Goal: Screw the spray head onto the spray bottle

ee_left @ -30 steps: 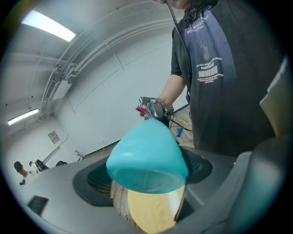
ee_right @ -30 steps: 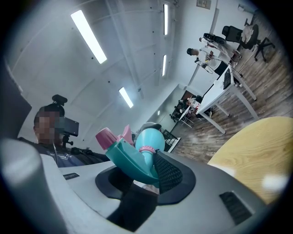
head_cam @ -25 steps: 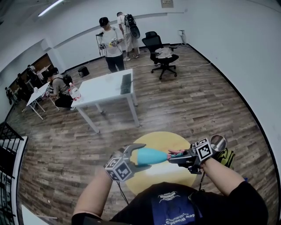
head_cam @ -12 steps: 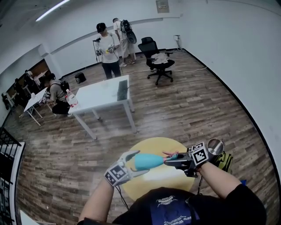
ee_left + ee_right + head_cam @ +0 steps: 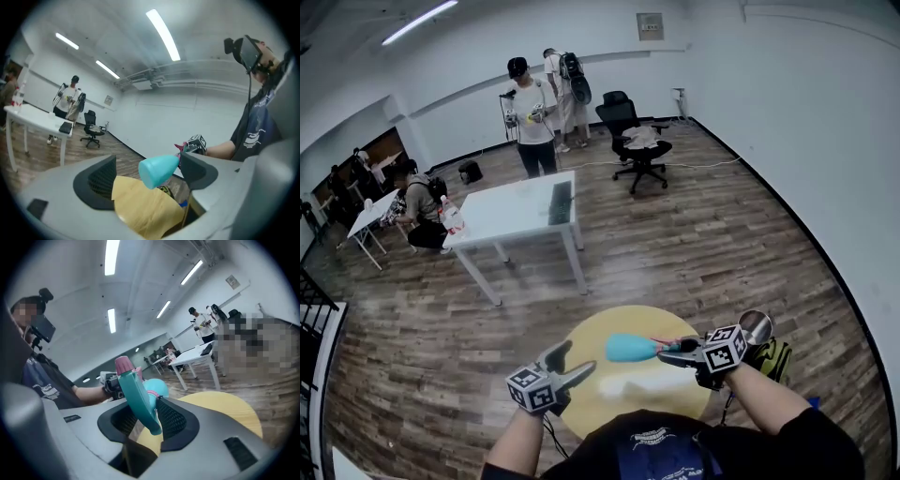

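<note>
A teal spray bottle [image 5: 628, 348] hangs on its side above the round yellow table [image 5: 675, 386]. Its teal spray head [image 5: 667, 345] with a pink nozzle [image 5: 124, 364] is fitted to the neck. My right gripper [image 5: 677, 353] is shut on the spray head [image 5: 138, 397], and the bottle body [image 5: 157, 388] points away toward the left gripper. My left gripper [image 5: 572, 364] stands open to the left of the bottle, apart from it. In the left gripper view the bottle's base [image 5: 158, 170] shows beyond the two spread jaws, touching neither.
A white table [image 5: 520, 208] stands in the middle of the wooden floor, with a black office chair [image 5: 633, 141] behind it. Two people stand at the far wall [image 5: 530, 108] and another sits at the left [image 5: 417, 199]. A green bag [image 5: 778, 356] lies right of the yellow table.
My left gripper has let go of the bottle, rolled and drawn back to the left and down. The right gripper has sunk a little with the bottle.
</note>
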A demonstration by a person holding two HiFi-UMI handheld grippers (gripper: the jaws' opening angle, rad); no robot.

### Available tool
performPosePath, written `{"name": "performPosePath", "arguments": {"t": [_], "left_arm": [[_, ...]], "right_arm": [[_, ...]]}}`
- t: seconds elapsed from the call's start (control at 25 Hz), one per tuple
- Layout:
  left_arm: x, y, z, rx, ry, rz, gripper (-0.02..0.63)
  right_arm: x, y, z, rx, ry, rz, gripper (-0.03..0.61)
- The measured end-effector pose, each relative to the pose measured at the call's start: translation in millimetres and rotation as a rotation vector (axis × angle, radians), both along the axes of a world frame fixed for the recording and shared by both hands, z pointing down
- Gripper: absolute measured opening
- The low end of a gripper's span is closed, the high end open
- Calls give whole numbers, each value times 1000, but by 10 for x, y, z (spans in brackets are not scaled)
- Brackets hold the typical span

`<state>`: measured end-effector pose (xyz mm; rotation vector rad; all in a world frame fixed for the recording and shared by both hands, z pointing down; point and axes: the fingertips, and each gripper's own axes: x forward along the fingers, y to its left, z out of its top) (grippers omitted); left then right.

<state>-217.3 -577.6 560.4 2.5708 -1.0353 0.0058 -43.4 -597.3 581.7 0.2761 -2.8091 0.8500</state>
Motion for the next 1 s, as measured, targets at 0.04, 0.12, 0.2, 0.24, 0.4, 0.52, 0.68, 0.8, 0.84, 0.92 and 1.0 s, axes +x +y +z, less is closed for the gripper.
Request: {"name": "performPosePath", "arguments": {"t": [0.04, 0.12, 0.2, 0.24, 0.4, 0.52, 0.68, 0.8, 0.84, 0.92, 1.0], "left_arm": [[-17, 7, 47, -32, 39, -13, 446], [-40, 17, 143, -93, 115, -29, 365], [-53, 31, 246, -136, 165, -46, 272], [-63, 38, 299, -148, 169, -59, 218], [-189, 16, 423, -171, 121, -144, 2], [-243, 32, 420, -177, 127, -161, 2], [-257, 88, 396, -168, 148, -176, 2], [-279, 108, 367, -159, 157, -184, 2], [-272, 112, 364, -157, 154, -184, 2], [-241, 120, 366, -153, 147, -182, 2], [-206, 133, 376, -152, 142, -178, 2]], "right_arm": [[14, -43, 55, 22, 35, 30, 146], [32, -130, 134, 46, 73, 89, 146], [47, -197, 192, 68, 91, 137, 146], [58, -220, 224, 82, 105, 154, 146], [78, -273, 275, 129, 153, 181, 146], [52, -256, 264, 143, 157, 189, 146], [38, -210, 303, 151, 160, 192, 146], [32, -204, 304, 174, 173, 192, 146], [40, -203, 307, 183, 179, 191, 146], [63, -195, 321, 192, 186, 187, 146], [81, -181, 338, 193, 186, 183, 146]]}}
